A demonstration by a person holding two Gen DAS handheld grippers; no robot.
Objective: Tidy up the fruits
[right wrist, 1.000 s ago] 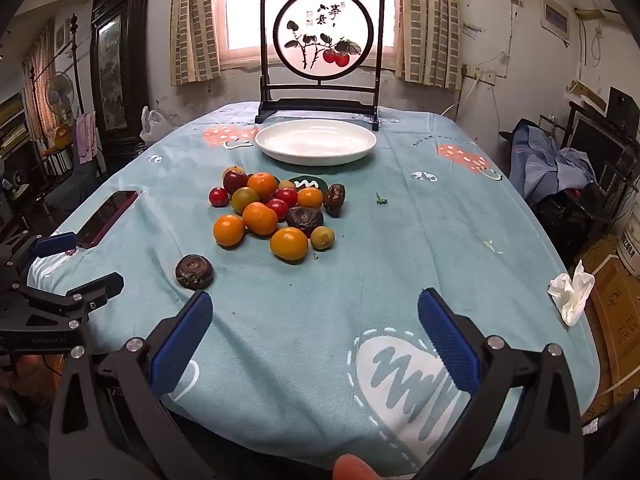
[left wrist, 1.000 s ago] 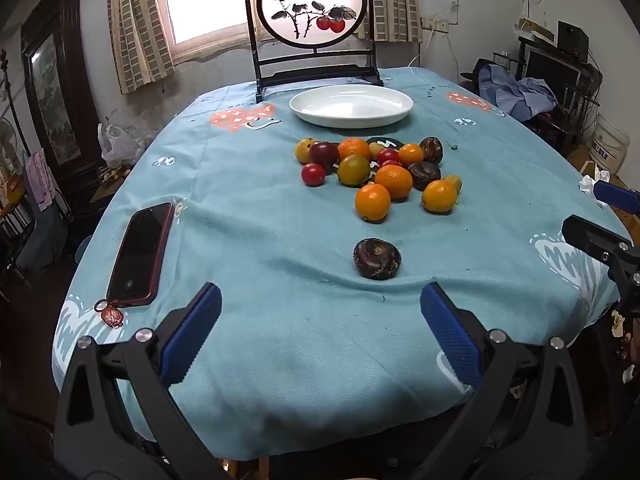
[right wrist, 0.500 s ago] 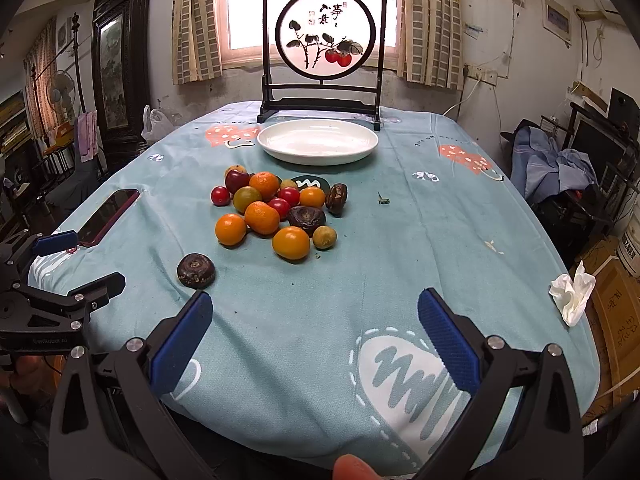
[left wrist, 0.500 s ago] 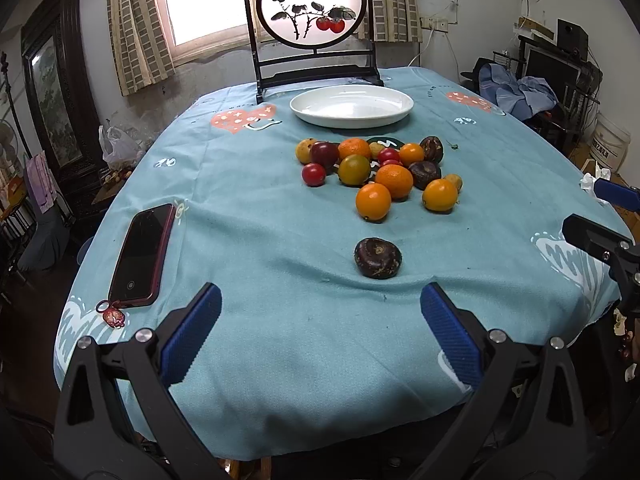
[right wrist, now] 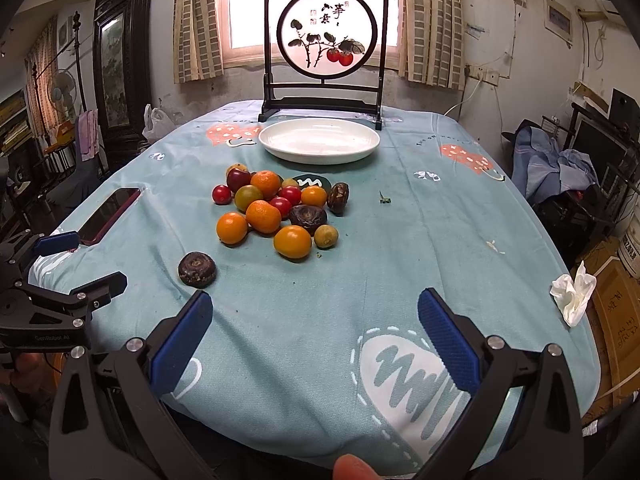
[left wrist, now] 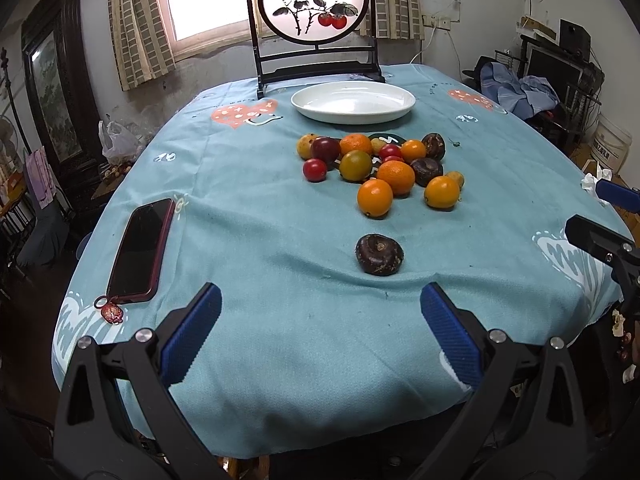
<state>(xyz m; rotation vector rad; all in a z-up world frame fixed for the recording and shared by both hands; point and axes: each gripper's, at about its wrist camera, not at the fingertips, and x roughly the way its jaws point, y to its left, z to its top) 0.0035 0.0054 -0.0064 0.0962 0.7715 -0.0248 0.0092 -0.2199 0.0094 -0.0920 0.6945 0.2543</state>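
Both tongs hang low over the near table edge, spread wide, pinching nothing: left gripper (left wrist: 320, 328), right gripper (right wrist: 316, 332). The left gripper's side reads "GenRobot.AI".

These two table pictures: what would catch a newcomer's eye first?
Probably the heap of bright fruit in the middle of the blue tablecloth, with one dark fruit lying apart, nearer the cameras. Behind the heap sits an empty white plate, before a round painted screen. Low in each picture, blue-padded tongs, left and right, stand wide open, holding nothing.
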